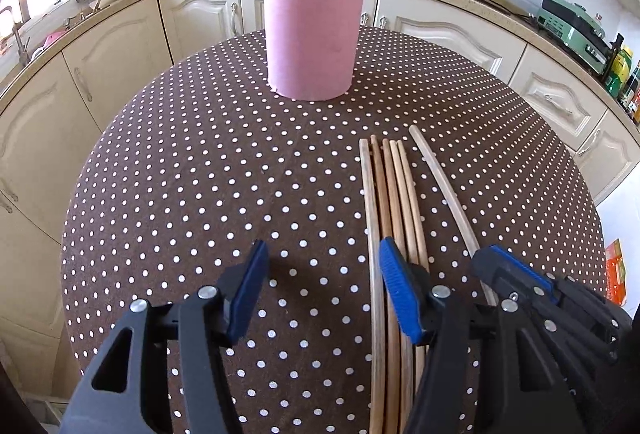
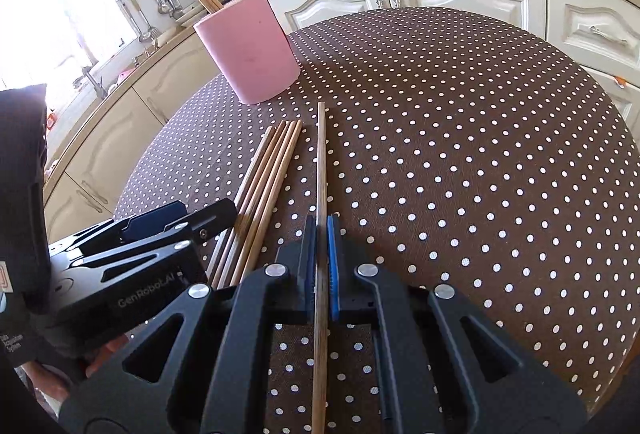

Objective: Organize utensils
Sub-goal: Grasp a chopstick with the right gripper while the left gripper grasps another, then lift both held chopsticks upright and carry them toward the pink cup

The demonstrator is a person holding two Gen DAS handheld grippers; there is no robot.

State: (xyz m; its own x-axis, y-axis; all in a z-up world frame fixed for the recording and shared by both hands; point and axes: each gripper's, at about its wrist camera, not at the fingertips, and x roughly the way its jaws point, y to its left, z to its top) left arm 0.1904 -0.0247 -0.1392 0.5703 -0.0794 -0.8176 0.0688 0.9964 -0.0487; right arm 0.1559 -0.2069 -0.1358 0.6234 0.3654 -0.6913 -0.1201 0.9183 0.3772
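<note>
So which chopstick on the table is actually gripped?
The lone chopstick, lying apart to the right of the bundle; the right gripper is shut on it.

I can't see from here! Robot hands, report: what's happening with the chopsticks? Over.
Right gripper shut on single chopstick. Left gripper open, empty, beside loose chopsticks. Pink holder upright, some chopsticks inside. Path to it clear.
</note>
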